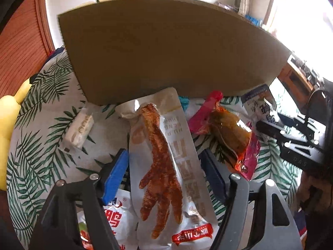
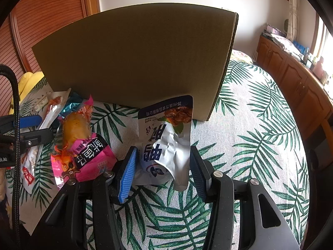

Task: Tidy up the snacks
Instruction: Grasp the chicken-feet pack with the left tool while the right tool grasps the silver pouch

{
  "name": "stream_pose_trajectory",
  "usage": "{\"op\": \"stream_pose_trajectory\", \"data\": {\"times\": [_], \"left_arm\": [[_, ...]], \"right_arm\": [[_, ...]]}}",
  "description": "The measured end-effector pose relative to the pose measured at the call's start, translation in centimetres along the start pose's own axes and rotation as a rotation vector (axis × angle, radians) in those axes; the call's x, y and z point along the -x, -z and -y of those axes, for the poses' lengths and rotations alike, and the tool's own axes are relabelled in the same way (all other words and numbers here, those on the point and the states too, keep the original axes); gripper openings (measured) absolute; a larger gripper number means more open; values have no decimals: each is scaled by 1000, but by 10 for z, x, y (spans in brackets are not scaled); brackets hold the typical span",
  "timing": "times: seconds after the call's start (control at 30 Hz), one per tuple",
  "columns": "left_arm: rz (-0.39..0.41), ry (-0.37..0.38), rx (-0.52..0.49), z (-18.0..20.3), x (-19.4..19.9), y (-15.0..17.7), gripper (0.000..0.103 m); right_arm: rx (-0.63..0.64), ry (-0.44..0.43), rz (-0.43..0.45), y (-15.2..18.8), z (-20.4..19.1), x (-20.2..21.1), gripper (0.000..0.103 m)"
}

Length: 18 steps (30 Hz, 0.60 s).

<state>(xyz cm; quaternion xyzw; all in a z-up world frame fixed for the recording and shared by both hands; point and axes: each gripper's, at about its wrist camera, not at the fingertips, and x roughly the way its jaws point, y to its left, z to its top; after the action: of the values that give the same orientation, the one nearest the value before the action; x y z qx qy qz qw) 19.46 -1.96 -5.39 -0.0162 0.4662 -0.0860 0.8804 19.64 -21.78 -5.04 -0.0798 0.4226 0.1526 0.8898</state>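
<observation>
A silver packet with a red chicken foot [image 1: 158, 145] lies flat on the leaf-print cloth [image 1: 41, 145]. My left gripper [image 1: 165, 166] is open, its blue pads on either side of that packet without pressing it. My right gripper [image 2: 163, 152] is shut on a crumpled silver-and-blue packet [image 2: 166, 141], held a little off the cloth. A tall brown cardboard box [image 2: 135, 58] stands just behind both packets, its near wall [image 1: 166, 48] filling the left wrist view. The inside of the box is hidden.
A pink packet with a yellow snack [image 2: 83, 145] lies between the two grippers. A small white wrapped bar [image 1: 78, 129] and a red-and-white packet [image 1: 116, 223] lie to the left. Something yellow and soft [image 1: 8, 125] sits at the far left. Wooden cabinets [image 2: 291, 73] run along the right.
</observation>
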Motion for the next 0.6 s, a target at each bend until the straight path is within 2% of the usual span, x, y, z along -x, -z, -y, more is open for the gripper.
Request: {"op": "stream_pose_trajectory", "data": {"times": [0.17,0.47,0.6], "left_arm": [[-4,-53,-55,12,-6,-1,72],[39,3,-28,8,4,3,54],[65,24,-14,4,12,4,50]], "right_arm": [[0,0,0,0,0,0,49],[-3,-1,-2,0,0,-1,49],[-3,0,-2,0,0,-1,49]]}}
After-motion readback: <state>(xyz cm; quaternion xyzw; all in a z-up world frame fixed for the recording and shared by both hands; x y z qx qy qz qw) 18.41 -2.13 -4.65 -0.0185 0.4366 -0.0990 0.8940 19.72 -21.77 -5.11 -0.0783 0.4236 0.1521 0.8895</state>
